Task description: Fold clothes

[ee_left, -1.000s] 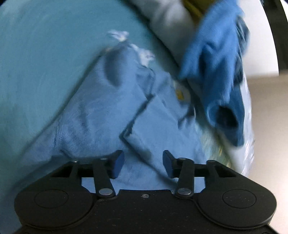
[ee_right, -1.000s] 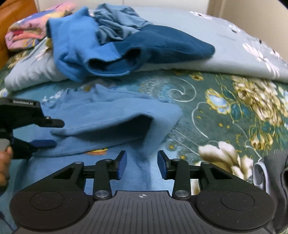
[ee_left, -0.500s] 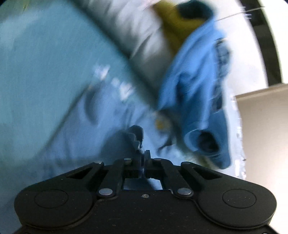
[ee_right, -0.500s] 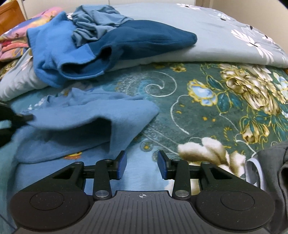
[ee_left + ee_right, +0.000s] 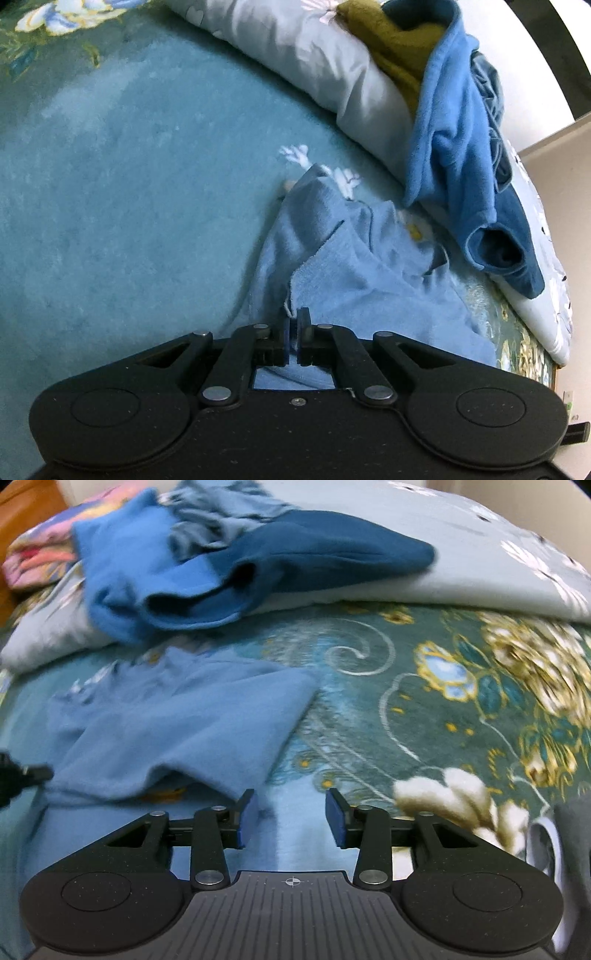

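my left gripper point(image 5: 294, 334) is clamped on an edge of the light blue garment point(image 5: 354, 280), which lies rumpled on the teal floral blanket point(image 5: 129, 184); 1 second ago those jaws stood apart. my right gripper point(image 5: 290, 819) hovers over the garment's near part, jaws opening, gripping nothing. i see no containers and no readable writing.

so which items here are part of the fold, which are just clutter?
In play: light blue garment, pinched by the left gripper; right gripper, jaws opening, nothing between them.
Lying about: blue fleece pile, olive cloth, grey garment, pale quilt.
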Motion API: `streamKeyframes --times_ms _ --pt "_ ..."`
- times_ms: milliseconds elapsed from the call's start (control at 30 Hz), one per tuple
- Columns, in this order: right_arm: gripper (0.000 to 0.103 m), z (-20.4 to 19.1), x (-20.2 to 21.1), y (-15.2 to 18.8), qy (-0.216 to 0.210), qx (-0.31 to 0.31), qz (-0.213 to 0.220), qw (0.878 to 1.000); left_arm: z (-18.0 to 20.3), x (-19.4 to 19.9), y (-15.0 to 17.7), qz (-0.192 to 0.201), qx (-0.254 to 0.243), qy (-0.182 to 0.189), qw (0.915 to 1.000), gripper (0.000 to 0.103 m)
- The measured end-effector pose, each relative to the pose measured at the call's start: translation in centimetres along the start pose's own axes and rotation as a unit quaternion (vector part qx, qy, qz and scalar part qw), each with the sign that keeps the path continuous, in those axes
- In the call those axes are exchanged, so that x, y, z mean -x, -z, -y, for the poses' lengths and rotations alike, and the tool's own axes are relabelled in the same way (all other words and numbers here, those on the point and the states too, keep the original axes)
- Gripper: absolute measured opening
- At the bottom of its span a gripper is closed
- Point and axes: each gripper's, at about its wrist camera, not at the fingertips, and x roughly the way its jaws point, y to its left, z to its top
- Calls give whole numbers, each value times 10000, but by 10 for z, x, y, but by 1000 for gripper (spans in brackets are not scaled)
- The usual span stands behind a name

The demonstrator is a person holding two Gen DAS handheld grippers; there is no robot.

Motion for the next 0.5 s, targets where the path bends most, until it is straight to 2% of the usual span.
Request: streamKeyframes --times_ms 133,200,300,333,400,500 --pt "39 -14 -13 1 -64 210 -169 9996 4 -5 -3 -18 2 -18 10000 2" --pt "39 -18 -24 0 167 366 -189 9990 7 -8 -7 -20 -38 -45 10000 2" --pt "39 -9 -32 -3 640 127 -117 9978 7 -10 -9 -45 -67 -105 9999 3" --pt "39 -3 -35 -3 669 -36 -155 9976 7 -11 -10 -60 -75 -129 9999 4" --pt "45 6 -39 -2 591 -214 -219 9978 7 -14 -11 -101 -76 -168 9998 4" --pt "44 3 -31 -4 408 -121 -198 9989 12 -8 -14 -159 -149 -143 9997 4"
